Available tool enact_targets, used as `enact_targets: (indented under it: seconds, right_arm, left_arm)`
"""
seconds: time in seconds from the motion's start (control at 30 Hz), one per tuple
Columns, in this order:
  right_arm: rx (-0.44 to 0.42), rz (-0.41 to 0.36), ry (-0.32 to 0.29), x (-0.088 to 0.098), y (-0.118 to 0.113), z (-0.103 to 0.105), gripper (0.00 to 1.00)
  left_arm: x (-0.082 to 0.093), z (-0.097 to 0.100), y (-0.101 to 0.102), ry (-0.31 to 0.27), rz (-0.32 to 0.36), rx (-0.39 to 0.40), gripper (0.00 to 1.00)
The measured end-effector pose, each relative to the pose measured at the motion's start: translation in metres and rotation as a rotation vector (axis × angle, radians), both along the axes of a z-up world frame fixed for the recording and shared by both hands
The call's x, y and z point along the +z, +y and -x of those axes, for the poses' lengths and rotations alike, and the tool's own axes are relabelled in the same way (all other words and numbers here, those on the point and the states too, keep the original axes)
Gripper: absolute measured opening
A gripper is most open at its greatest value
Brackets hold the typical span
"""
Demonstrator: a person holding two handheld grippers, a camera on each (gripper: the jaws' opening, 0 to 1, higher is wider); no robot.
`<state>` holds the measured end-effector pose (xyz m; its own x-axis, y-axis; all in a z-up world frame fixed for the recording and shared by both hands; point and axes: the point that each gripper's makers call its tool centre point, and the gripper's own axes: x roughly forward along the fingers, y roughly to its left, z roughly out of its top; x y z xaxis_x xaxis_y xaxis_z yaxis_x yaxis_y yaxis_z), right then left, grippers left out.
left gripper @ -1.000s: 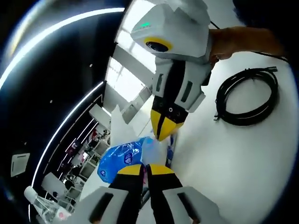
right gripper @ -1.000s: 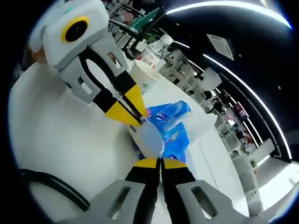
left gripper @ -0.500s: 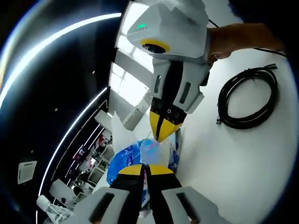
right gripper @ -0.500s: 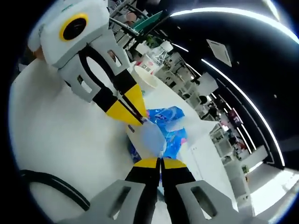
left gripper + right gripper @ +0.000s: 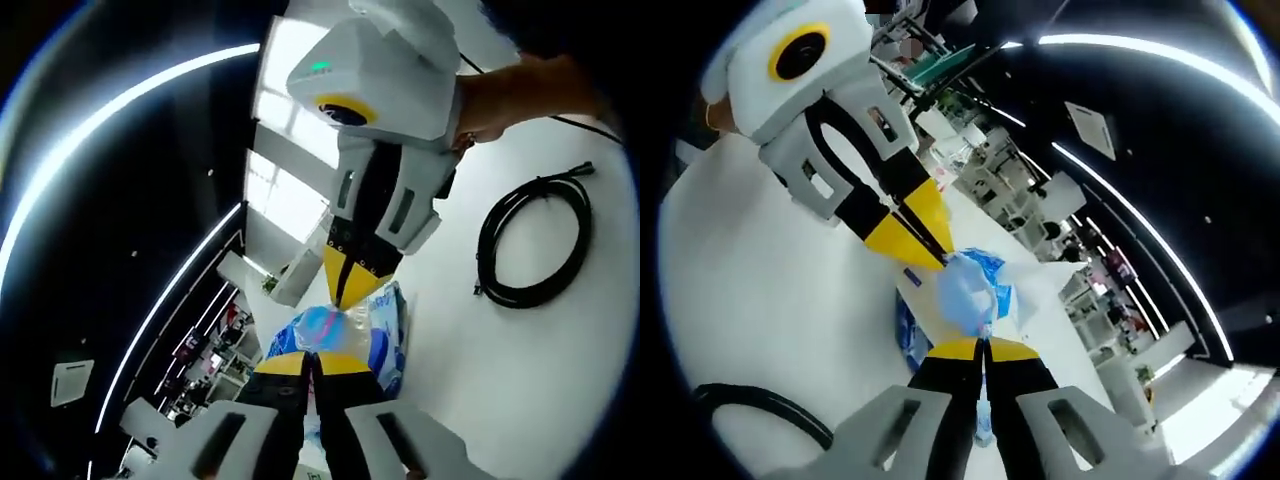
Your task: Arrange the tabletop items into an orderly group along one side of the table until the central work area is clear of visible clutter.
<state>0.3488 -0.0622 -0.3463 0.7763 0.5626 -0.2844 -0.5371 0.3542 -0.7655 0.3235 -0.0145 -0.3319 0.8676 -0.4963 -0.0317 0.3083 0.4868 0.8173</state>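
I had both the left gripper [image 5: 308, 358] and the right gripper [image 5: 982, 343] clamped on the blue plastic packet [image 5: 345, 330], held above the white table [image 5: 520, 380] near the coiled black cable [image 5: 535, 245]; it looked light, limp and slippery, best pinched at its edges.

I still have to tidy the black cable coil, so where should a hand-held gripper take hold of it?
Grip the black cable coil across its bundled strands on one side of the loop, coming down from above: it lies flat on the white table, so the open middle gives a jaw room.
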Motion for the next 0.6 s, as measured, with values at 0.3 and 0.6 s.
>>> enact_targets:
  seconds: [0.3,0.6]
  right_arm:
    - [-0.021,-0.012,-0.069,0.027,-0.012,0.012,0.0]
    - [-0.051,-0.032,-0.11,0.046,-0.035,0.026,0.0]
  left_arm:
    - [0.024,0.009,-0.011,-0.042,0.007,-0.019,0.0]
    - [0.04,0.021,-0.033,-0.077,0.011,-0.06,0.0]
